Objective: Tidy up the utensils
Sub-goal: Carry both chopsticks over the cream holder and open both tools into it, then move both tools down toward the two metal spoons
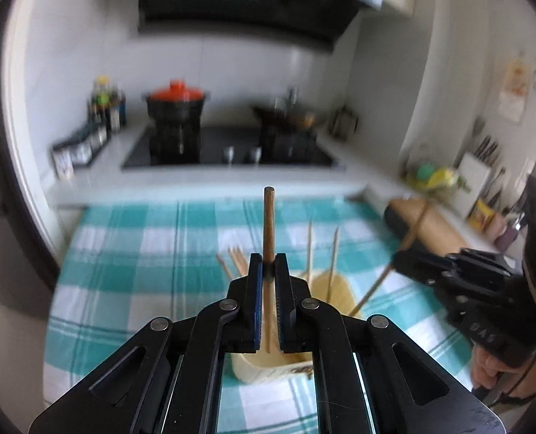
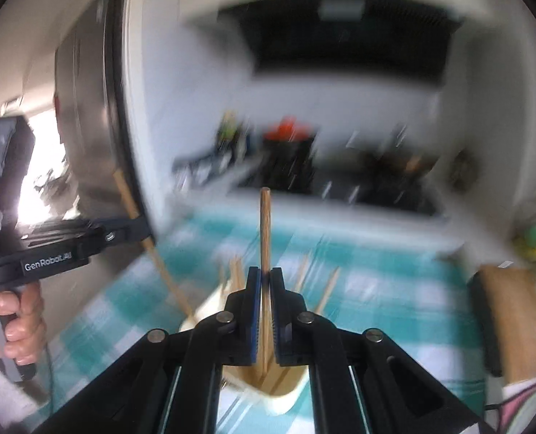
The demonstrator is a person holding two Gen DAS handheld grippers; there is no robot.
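My left gripper is shut on a brown wooden chopstick that stands upright, its lower end inside a cream utensil holder below the fingers. Several more chopsticks lean in the holder. My right gripper is shut on another wooden chopstick, also upright with its lower end in the same holder. The right gripper shows in the left wrist view at the right, with its chopstick slanting into the holder. The left gripper shows in the right wrist view at the left.
The holder stands on a teal and white checked cloth. Behind it is a counter with a black hob, a black pot with a red lid and bottles. A wooden board lies at the right.
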